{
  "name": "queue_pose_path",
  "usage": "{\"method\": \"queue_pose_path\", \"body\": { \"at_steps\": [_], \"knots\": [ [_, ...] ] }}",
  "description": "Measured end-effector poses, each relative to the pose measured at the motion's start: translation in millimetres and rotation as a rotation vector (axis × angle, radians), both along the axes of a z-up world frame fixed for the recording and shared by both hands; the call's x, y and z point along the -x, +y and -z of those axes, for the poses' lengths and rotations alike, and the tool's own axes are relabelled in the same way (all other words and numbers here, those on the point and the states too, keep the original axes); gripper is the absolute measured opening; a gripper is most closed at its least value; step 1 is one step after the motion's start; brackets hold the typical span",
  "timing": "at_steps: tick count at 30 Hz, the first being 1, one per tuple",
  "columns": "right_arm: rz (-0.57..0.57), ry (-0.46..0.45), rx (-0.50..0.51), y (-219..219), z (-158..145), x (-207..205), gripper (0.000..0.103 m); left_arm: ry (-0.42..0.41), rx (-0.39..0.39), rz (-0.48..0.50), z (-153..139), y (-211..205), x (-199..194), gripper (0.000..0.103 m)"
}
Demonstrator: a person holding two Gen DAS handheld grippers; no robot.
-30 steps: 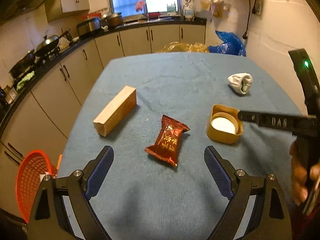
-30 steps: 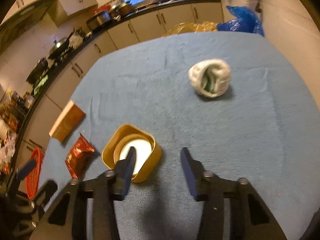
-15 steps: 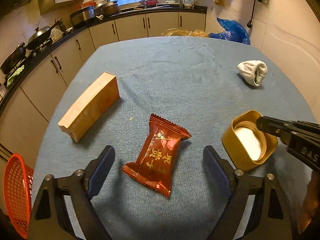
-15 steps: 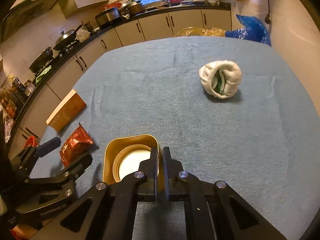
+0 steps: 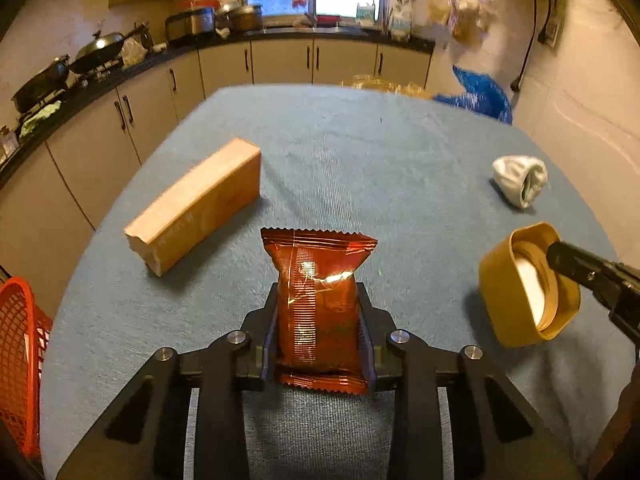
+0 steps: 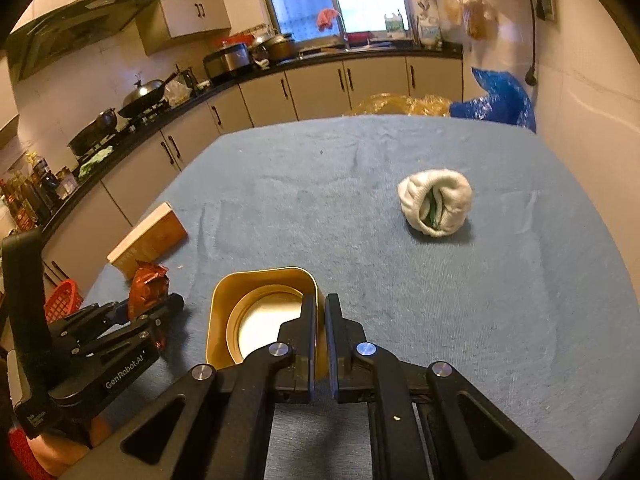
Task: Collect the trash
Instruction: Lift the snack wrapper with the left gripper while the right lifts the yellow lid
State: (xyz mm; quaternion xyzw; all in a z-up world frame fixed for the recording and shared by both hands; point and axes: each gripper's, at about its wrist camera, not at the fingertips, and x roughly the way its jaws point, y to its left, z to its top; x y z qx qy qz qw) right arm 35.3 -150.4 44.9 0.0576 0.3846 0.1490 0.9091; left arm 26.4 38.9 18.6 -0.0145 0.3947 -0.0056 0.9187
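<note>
The left tool (image 5: 318, 320), its jaws just closing, pinches the red snack wrapper (image 5: 318, 300) over the blue bench (image 5: 360, 160), right of the wooden block (image 5: 192, 208). The right tool (image 6: 318, 336) clamps the yellow lid's (image 6: 260, 312) wall, farther right of the block.

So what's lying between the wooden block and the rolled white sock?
Nothing: only bare blue tablecloth separates the wooden block from the rolled white sock. Both wrist views show it. The red snack packet sits nearer the camera.
</note>
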Motion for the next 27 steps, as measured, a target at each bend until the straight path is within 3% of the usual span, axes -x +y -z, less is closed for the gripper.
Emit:
{"method": "queue_pose_path", "body": {
  "at_steps": [7,27],
  "knots": [
    [-0.001,-0.036,0.002,3,-4,4,0.005,-0.155,-0.041,-0.034,-23,1,18,0.031],
    [0.009,-0.055,0.034,7,-2,8,0.005,-0.17,-0.058,-0.036,-24,0,16,0.031]
  ]
}}
